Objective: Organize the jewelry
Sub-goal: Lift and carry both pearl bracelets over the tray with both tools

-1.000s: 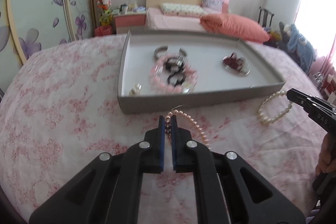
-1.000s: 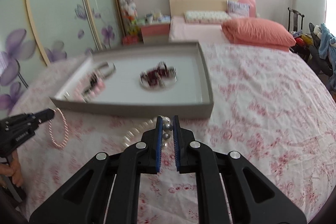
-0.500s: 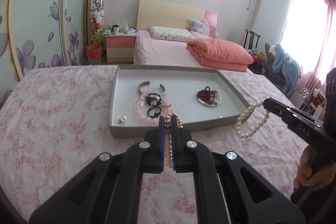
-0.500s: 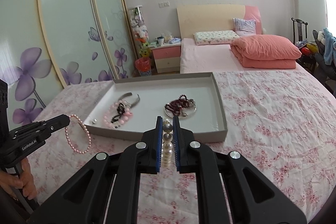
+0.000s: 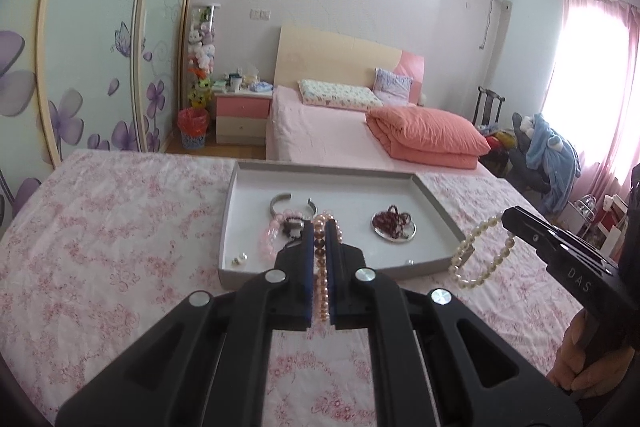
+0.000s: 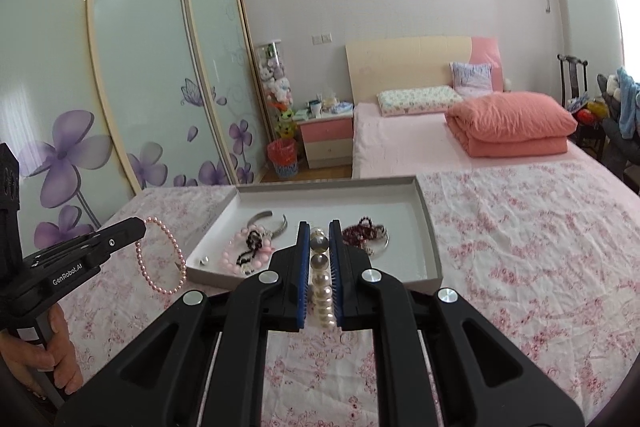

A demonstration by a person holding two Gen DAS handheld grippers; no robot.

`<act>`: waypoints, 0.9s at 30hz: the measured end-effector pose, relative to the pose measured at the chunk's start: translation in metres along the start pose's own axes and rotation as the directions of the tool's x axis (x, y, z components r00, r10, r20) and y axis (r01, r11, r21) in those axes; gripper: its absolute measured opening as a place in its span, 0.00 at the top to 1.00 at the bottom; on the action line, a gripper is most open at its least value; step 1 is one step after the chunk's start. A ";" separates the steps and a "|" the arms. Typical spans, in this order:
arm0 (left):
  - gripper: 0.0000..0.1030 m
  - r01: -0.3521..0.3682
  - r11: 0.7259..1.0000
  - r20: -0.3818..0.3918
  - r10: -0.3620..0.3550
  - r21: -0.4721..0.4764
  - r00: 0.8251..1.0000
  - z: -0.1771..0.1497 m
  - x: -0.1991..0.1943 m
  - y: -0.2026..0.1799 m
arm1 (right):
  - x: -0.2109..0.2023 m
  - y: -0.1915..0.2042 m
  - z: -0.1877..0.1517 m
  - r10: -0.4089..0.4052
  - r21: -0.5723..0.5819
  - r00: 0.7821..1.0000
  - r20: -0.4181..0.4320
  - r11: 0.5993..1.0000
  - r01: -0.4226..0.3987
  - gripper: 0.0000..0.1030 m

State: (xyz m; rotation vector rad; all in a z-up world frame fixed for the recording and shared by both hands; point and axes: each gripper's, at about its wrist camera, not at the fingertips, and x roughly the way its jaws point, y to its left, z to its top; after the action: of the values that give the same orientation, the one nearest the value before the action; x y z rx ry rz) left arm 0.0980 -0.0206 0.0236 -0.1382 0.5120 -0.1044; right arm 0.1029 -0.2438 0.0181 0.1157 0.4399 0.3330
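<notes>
My left gripper is shut on a pink pearl bracelet and holds it in the air before the grey tray; the bracelet hangs as a loop in the right wrist view. My right gripper is shut on a white pearl bracelet, which dangles at the right of the left wrist view. The tray holds a silver cuff, pink and black bead bracelets and dark red beads on a silver dish.
The tray sits on a pink floral bedspread. A small earring lies in the tray's near left corner. A second bed with an orange duvet stands behind. A wardrobe with sliding doors is on the left.
Both grippers have risen from the bedspread, each lifting its bracelet clear into the air. The tray now looks smaller and lower in both views.
</notes>
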 end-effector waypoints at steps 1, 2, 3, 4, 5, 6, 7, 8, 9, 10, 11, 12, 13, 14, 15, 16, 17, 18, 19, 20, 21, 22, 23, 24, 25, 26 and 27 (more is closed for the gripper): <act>0.94 -0.004 1.000 0.010 0.004 0.005 1.000 0.001 -0.002 0.000 | -0.001 0.001 0.001 -0.002 -0.003 1.000 0.010 1.000 0.002 0.90; 0.94 -0.008 1.000 0.024 0.008 0.011 1.000 0.003 -0.004 -0.002 | -0.002 0.002 0.003 -0.005 -0.007 1.000 0.022 1.000 0.005 0.90; 0.94 -0.011 1.000 0.034 0.010 0.015 0.999 0.005 -0.006 -0.004 | -0.003 0.003 0.005 -0.009 -0.011 0.999 0.035 1.000 0.009 0.90; 0.94 -0.012 1.000 0.042 0.011 0.019 0.999 0.007 -0.007 -0.005 | -0.005 0.004 0.006 -0.012 -0.014 0.999 0.045 1.000 0.013 0.90; 0.94 -0.014 1.000 0.054 0.013 0.024 0.998 0.009 -0.009 -0.007 | -0.007 0.006 0.008 -0.016 -0.020 0.998 0.059 1.000 0.018 0.90; 0.94 -0.018 0.999 0.063 0.016 0.029 0.998 0.011 -0.010 -0.009 | -0.008 0.007 0.010 -0.019 -0.025 0.997 0.069 0.999 0.021 0.90; 0.94 -0.020 0.999 0.070 0.018 0.034 0.997 0.012 -0.011 -0.010 | -0.010 0.009 0.012 -0.023 -0.034 0.996 0.082 0.999 0.026 0.90; 0.94 -0.024 0.999 0.080 0.021 0.041 0.997 0.014 -0.012 -0.013 | -0.011 0.011 0.014 -0.026 -0.041 0.995 0.093 0.999 0.029 0.90; 0.94 -0.028 0.999 0.089 0.024 0.047 0.996 0.015 -0.013 -0.015 | -0.012 0.013 0.016 -0.028 -0.051 0.994 0.107 0.998 0.033 0.90; 0.94 -0.031 0.998 0.095 0.026 0.052 0.995 0.017 -0.014 -0.016 | -0.013 0.015 0.018 -0.029 -0.057 0.993 0.116 0.998 0.036 0.90; 0.94 -0.033 0.998 0.100 0.027 0.056 0.995 0.018 -0.015 -0.018 | -0.014 0.017 0.019 -0.031 -0.064 0.992 0.126 0.997 0.039 0.90; 0.94 -0.035 0.998 0.105 0.029 0.060 0.994 0.019 -0.015 -0.020 | -0.015 0.019 0.020 -0.032 -0.072 0.990 0.136 0.997 0.042 0.90; 0.94 -0.036 0.997 0.108 0.029 0.061 0.994 0.020 -0.016 -0.020 | -0.016 0.020 0.021 -0.033 -0.075 0.989 0.143 0.996 0.044 0.90; 0.94 -0.035 0.997 0.108 0.028 0.061 0.994 0.021 -0.016 -0.021 | -0.017 0.021 0.022 -0.032 -0.080 0.988 0.149 0.996 0.045 0.90; 0.94 -0.035 0.998 0.108 0.028 0.061 0.994 0.022 -0.015 -0.021 | -0.017 0.022 0.021 -0.031 -0.082 0.988 0.153 0.996 0.044 0.90; 0.94 -0.034 0.998 0.108 0.028 0.061 0.994 0.022 -0.015 -0.022 | -0.018 0.023 0.022 -0.031 -0.084 0.987 0.157 0.995 0.044 0.90; 0.94 -0.034 0.998 0.108 0.028 0.062 0.994 0.022 -0.015 -0.023 | -0.017 0.023 0.022 -0.030 -0.085 0.987 0.159 0.995 0.044 0.90; 0.94 -0.035 0.997 0.108 0.028 0.062 0.994 0.023 -0.014 -0.023 | -0.017 0.024 0.022 -0.029 -0.085 0.987 0.160 0.996 0.043 0.90; 0.94 -0.036 0.997 0.108 0.029 0.062 0.994 0.022 -0.015 -0.023 | -0.017 0.023 0.022 -0.028 -0.084 0.987 0.160 0.996 0.042 0.90; 0.94 -0.036 0.997 0.108 0.029 0.062 0.994 0.022 -0.015 -0.023 | -0.016 0.023 0.022 -0.028 -0.084 0.986 0.161 0.996 0.042 0.90; 0.94 -0.035 0.998 0.106 0.028 0.061 0.994 0.022 -0.014 -0.023 | -0.016 0.021 0.022 -0.028 -0.082 0.986 0.163 0.996 0.042 0.90; 0.94 -0.035 0.998 0.105 0.028 0.061 0.994 0.024 -0.013 -0.023 | -0.015 0.021 0.023 -0.028 -0.081 0.986 0.164 0.996 0.042 0.90; 0.94 -0.036 0.998 0.104 0.029 0.061 0.994 0.024 -0.012 -0.024 | -0.016 0.020 0.023 -0.028 -0.080 0.986 0.167 0.996 0.042 0.90; 0.94 -0.036 0.997 0.103 0.030 0.061 0.994 0.024 -0.012 -0.024 | -0.015 0.019 0.025 -0.029 -0.078 0.985 0.170 0.996 0.043 0.90; 0.94 -0.036 0.997 0.102 0.029 0.063 0.994 0.026 -0.010 -0.024 | -0.014 0.019 0.026 -0.030 -0.077 0.984 0.173 0.996 0.044 0.90; 0.94 -0.036 0.997 0.101 0.029 0.065 0.994 0.028 -0.007 -0.024 | -0.013 0.017 0.028 -0.031 -0.074 0.984 0.177 0.996 0.045 0.90; 0.94 -0.037 0.997 0.102 0.030 0.067 0.994 0.029 -0.005 -0.023 | -0.011 0.017 0.030 -0.032 -0.071 0.983 0.181 0.996 0.045 0.90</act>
State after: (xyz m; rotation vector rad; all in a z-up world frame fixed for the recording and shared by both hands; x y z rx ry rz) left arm 0.1066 -0.0400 0.0548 -0.0674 0.4090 -0.0817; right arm 0.1020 -0.2330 0.0525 0.0632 0.2501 0.2977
